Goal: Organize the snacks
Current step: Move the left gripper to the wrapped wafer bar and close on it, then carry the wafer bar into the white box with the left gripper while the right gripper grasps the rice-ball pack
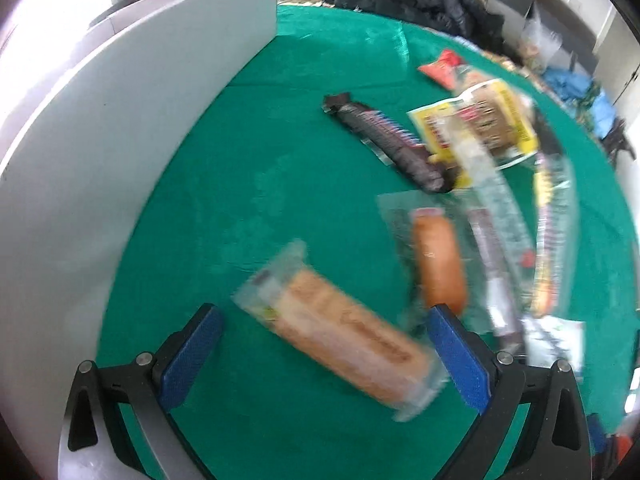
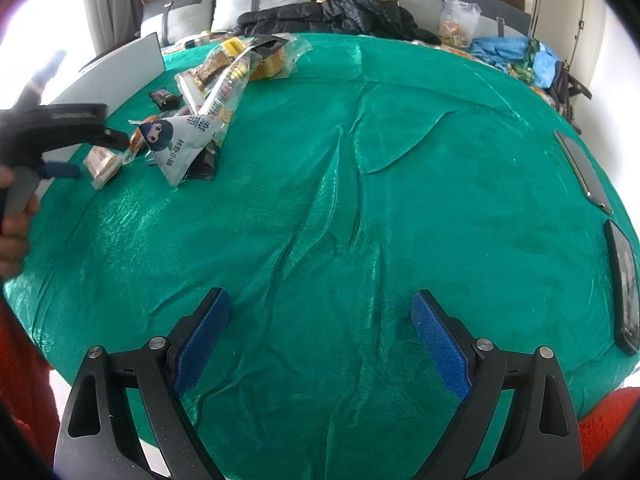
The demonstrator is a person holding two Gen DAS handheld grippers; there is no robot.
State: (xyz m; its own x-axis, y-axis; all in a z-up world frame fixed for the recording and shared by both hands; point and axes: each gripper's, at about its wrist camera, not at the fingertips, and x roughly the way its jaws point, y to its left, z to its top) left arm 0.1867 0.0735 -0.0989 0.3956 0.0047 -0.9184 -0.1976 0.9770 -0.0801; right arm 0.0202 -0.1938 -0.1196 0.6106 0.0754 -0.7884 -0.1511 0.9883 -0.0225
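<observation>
Two grippers: both w/ fingers spread wide, nothing held.
L gripper [image 1: 324, 344]: over green cloth [image 1: 248, 184]; clear-wrapped biscuit pack [image 1: 340, 336] lies diagonally betw. its fingers, contact unclear (blur).
Snack pile [image 1: 480, 168]: just right of pack, dark bar [image 1: 384, 140] at its edge.
White box [image 1: 120, 120]: left of cloth.
R gripper [image 2: 320, 340]: above bare cloth, well apart from snacks.
</observation>
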